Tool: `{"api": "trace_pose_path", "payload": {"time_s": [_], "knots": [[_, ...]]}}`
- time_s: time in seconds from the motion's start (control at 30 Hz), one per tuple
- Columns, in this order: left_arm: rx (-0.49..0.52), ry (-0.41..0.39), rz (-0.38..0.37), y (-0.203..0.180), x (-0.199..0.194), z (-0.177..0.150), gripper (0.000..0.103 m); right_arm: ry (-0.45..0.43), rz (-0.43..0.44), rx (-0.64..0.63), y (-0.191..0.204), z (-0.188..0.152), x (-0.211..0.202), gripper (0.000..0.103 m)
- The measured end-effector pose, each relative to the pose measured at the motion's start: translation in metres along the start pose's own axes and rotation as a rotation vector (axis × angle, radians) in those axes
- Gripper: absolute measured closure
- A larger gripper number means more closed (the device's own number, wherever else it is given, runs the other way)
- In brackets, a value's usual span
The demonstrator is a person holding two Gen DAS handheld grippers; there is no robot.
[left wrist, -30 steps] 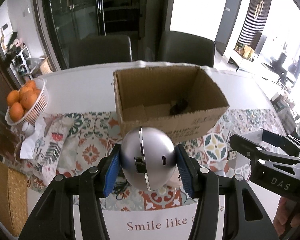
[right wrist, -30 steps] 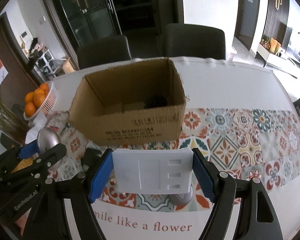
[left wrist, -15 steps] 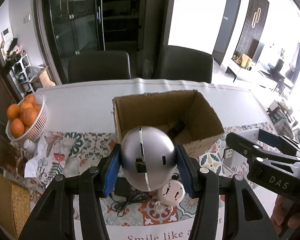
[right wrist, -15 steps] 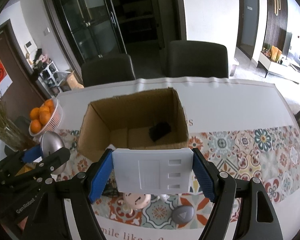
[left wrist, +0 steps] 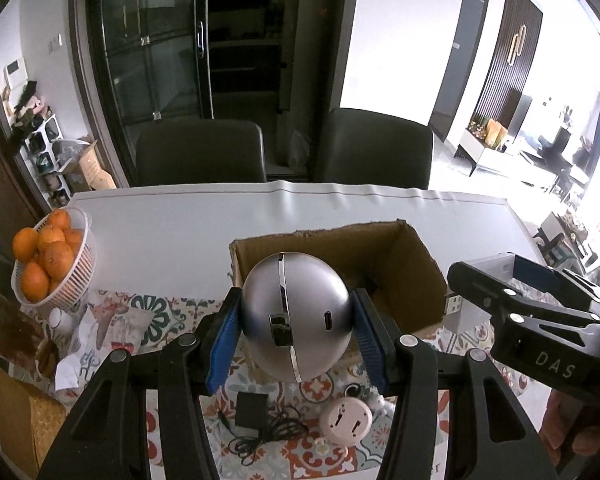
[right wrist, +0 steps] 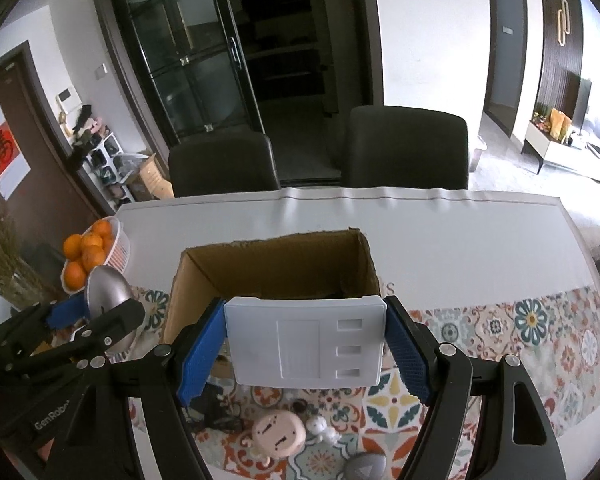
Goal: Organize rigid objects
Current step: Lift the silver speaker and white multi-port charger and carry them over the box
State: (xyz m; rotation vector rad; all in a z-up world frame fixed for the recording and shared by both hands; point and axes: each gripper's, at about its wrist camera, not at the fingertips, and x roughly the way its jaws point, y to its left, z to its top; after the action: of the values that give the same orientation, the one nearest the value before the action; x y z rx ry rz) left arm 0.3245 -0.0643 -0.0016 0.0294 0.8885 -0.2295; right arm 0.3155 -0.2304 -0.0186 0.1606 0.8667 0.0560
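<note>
My left gripper (left wrist: pixel 296 328) is shut on a silver ball-shaped device (left wrist: pixel 296 312) and holds it high, in front of the open cardboard box (left wrist: pixel 420 276). My right gripper (right wrist: pixel 304 346) is shut on a white flat box with slots (right wrist: pixel 304 340), held above the near edge of the cardboard box (right wrist: pixel 196 280). A dark object (left wrist: pixel 366 282) lies inside the box. Each gripper shows in the other's view, the right one (left wrist: pixel 512 292) and the left one (right wrist: pixel 96 312).
On the patterned runner below lie a black adapter with cable (left wrist: pixel 256 416), a round pink plug device (right wrist: pixel 278 434), a small white figure (right wrist: pixel 320 428) and a grey round remote (right wrist: pixel 366 466). A basket of oranges (left wrist: pixel 52 264) stands at the left. Two dark chairs (right wrist: pixel 408 148) stand behind the table.
Both grippers have risen with their objects, so the table and box look lower and smaller. More loose items below have come into view.
</note>
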Motion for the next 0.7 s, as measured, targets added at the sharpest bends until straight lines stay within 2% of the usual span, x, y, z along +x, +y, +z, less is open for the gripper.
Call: {"api": "trace_pose_path", "payload": {"time_s": [0.23,0.4,0.7], "knots": [[-0.002,0.028,0.013,0.005,0.024,0.012,0.050,0.042,0.006,-0.006,-0.002,0.015,0.025,0.026],[-0.004,0.078,0.015,0.006,0.049,0.019,0.050,0.073,-0.011,-0.011,-0.006,0.022,0.045,0.026],[-0.029,0.169,-0.026,0.011,0.084,0.018,0.050,0.159,0.013,0.009,-0.012,0.023,0.081,0.026]]}}
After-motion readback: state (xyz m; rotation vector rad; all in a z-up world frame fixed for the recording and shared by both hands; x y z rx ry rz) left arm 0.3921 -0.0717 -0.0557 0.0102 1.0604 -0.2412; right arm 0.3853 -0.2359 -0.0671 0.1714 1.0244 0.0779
